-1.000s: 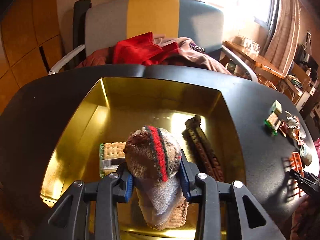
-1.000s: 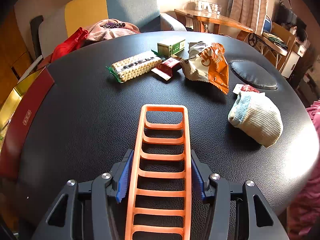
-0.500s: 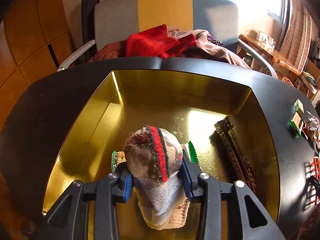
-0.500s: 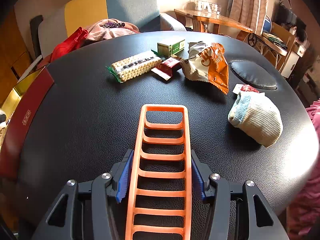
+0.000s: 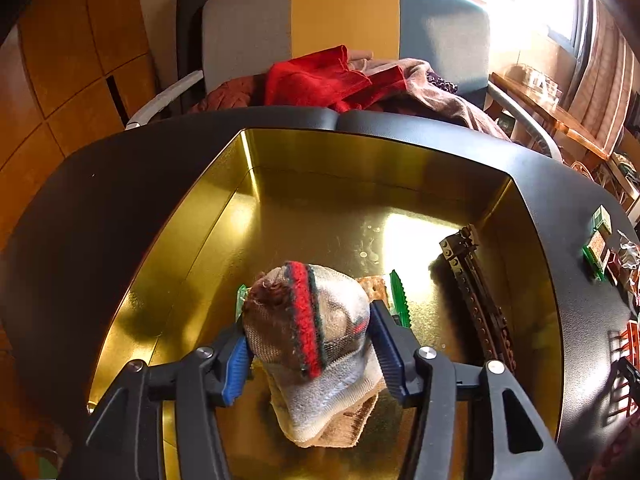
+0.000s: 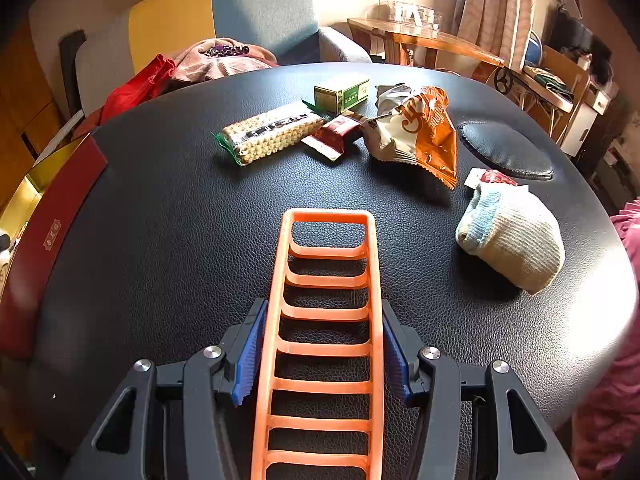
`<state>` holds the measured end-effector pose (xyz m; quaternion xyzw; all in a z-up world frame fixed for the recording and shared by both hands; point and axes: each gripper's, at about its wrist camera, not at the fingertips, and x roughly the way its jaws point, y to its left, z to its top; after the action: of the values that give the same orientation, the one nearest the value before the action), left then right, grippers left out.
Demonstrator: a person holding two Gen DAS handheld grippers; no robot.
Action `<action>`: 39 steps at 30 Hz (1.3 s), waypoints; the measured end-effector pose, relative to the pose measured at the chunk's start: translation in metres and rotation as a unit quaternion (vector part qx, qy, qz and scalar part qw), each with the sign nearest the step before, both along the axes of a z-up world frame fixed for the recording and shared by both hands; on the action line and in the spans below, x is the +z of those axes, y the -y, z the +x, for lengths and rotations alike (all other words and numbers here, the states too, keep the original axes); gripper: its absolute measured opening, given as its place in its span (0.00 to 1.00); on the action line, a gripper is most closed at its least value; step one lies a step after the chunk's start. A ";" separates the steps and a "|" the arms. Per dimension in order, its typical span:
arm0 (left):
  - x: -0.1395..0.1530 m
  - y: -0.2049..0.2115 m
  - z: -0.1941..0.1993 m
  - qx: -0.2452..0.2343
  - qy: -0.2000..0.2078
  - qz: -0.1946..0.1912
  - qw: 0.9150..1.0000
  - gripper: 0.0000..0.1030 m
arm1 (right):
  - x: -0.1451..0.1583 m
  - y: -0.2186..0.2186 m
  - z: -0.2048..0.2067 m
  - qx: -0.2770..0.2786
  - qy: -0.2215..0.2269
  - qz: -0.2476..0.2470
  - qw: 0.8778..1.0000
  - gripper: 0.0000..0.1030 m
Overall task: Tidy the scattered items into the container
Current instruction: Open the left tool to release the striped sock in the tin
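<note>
My left gripper (image 5: 310, 344) is shut on a rolled grey sock (image 5: 308, 320) with a red and green stripe, held over the gold box (image 5: 320, 152). Under the sock lies a cracker pack (image 5: 378, 286), mostly hidden. A dark brown strip (image 5: 478, 292) rests along the box's right side. My right gripper (image 6: 320, 348) is shut on an orange ladder-shaped piece (image 6: 326, 300) over the black table. Ahead of it lie a cracker pack (image 6: 272, 132), a red sachet (image 6: 336, 134), a green box (image 6: 340, 94), an orange snack bag (image 6: 416, 128) and a pale rolled sock (image 6: 514, 242).
The gold box's red outer wall (image 6: 48, 236) shows at the left of the right wrist view. A chair (image 5: 344, 20) piled with red and brown cloth stands behind the round black table (image 6: 180, 220). A black pad (image 6: 504, 150) sits at the right. A wooden side table (image 6: 424, 38) stands beyond.
The left gripper has carried the sock further in over the gold box and to the left, so the cracker pack is now mostly hidden beneath it. The right gripper has not moved.
</note>
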<state>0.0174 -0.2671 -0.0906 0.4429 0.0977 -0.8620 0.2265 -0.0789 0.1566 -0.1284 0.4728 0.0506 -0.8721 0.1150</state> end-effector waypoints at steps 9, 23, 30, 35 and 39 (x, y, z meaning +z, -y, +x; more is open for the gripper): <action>0.014 0.010 0.016 0.008 -0.021 0.010 1.000 0.60 | 0.001 0.004 0.001 -0.005 -0.006 0.009 1.000 0.48; 0.037 0.020 0.078 0.016 -0.075 0.054 0.996 0.62 | 0.047 0.088 0.021 0.099 -0.021 -0.080 0.992 0.47; 0.037 0.001 0.091 -0.005 -0.081 0.049 0.995 0.62 | 0.088 0.192 0.043 0.223 -0.038 -0.126 0.966 0.47; 0.034 0.001 0.099 -0.006 -0.086 0.058 0.995 0.62 | 0.091 0.256 0.049 0.271 -0.026 -0.131 0.953 0.47; 0.031 0.003 0.104 -0.004 -0.085 0.056 0.995 0.62 | 0.079 0.292 0.053 0.288 -0.006 -0.123 0.950 0.48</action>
<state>0.1211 -0.2699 -0.0599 0.3808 0.1634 -0.8903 0.1890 -0.0263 -0.1355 -0.0494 0.4150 0.0781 -0.8041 0.4185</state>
